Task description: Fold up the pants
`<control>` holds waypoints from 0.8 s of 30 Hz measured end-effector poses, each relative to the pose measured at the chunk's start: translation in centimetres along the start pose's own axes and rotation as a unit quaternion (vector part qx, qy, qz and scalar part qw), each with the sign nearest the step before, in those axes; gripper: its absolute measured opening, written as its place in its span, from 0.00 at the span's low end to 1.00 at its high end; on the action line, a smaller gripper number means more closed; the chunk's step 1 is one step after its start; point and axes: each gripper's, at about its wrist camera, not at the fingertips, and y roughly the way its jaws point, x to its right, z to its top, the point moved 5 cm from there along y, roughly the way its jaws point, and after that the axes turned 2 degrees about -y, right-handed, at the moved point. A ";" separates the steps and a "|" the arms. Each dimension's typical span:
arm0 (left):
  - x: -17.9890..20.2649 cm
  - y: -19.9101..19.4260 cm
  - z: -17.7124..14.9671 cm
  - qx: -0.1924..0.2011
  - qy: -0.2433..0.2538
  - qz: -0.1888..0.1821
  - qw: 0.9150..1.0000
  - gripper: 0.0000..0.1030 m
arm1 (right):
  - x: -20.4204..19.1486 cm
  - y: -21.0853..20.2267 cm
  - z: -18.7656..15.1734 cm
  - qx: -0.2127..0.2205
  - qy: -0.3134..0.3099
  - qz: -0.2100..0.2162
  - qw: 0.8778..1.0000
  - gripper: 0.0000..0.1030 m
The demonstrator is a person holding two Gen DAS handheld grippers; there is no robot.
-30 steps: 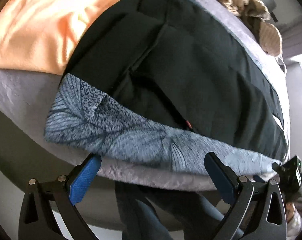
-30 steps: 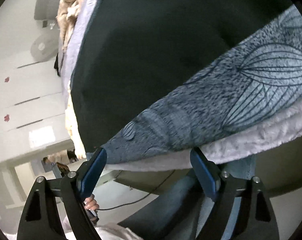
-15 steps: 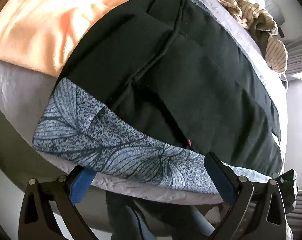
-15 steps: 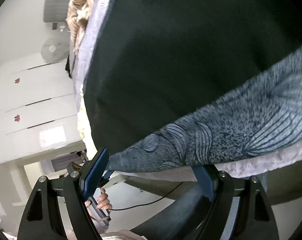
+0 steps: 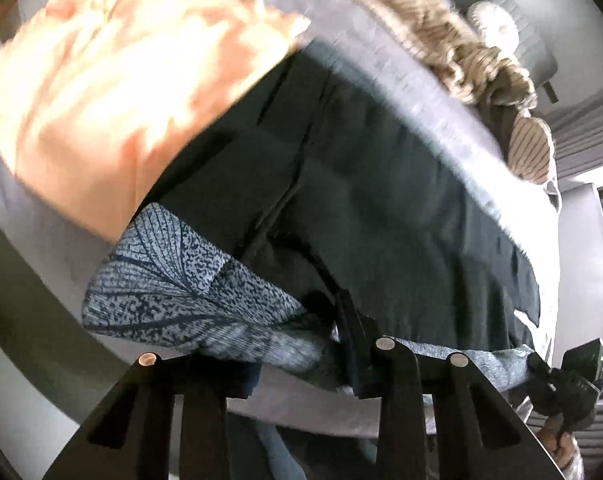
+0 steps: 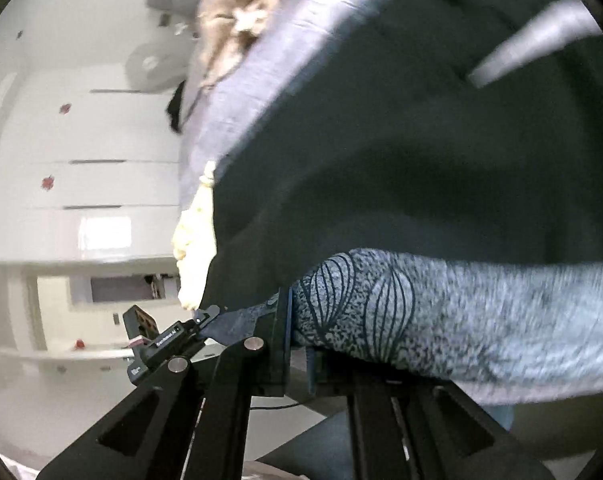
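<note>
The pants (image 5: 381,200) are dark with a blue-grey leaf-print band (image 5: 189,292) along the near edge. They lie flat on a grey bedspread (image 5: 421,92). My left gripper (image 5: 301,344) is shut on the printed band near its middle. My right gripper (image 6: 297,340) is shut on the printed band (image 6: 441,312) near the pants' (image 6: 421,160) left corner. The left gripper (image 6: 165,340) also shows at the left of the right wrist view. Both views are motion-blurred.
An orange cloth (image 5: 113,88) lies left of the pants. A beige striped heap of clothes (image 5: 473,64) lies at the far side of the bed. White drawers (image 6: 81,160) stand beyond the bed. The bed edge (image 5: 321,408) is right under the grippers.
Both grippers have gone from open to shut on the printed band. Both have moved in onto the bed edge, and the band bunches up at the fingers.
</note>
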 end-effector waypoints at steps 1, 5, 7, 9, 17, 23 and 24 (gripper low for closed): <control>0.3 -0.5 0.7 0.008 0.000 -0.001 1.000 0.33 | -0.5 -0.3 0.9 0.001 -0.007 0.003 1.000 0.06; 2.6 -2.0 4.8 0.035 0.012 -0.012 0.999 0.33 | -2.6 -0.7 4.7 0.010 -0.021 0.013 1.000 0.06; 3.9 -1.7 7.3 0.045 0.032 -0.015 0.998 0.33 | -3.4 -0.8 6.7 0.021 -0.033 0.012 0.999 0.06; 4.9 -0.8 9.9 0.045 0.050 -0.011 0.998 0.33 | -3.7 -0.6 9.1 0.030 -0.037 0.002 0.999 0.06; 6.3 8.6 18.7 0.056 0.086 0.042 0.994 0.48 | -1.5 5.6 18.9 0.022 -0.021 -0.053 0.998 0.09; 5.8 10.9 20.2 0.014 0.080 0.044 0.996 0.50 | 1.4 10.8 21.8 0.010 0.008 -0.123 0.992 0.28; 5.9 10.1 20.1 0.021 0.088 0.046 0.995 0.52 | 0.9 10.7 21.8 0.011 0.000 -0.124 0.992 0.51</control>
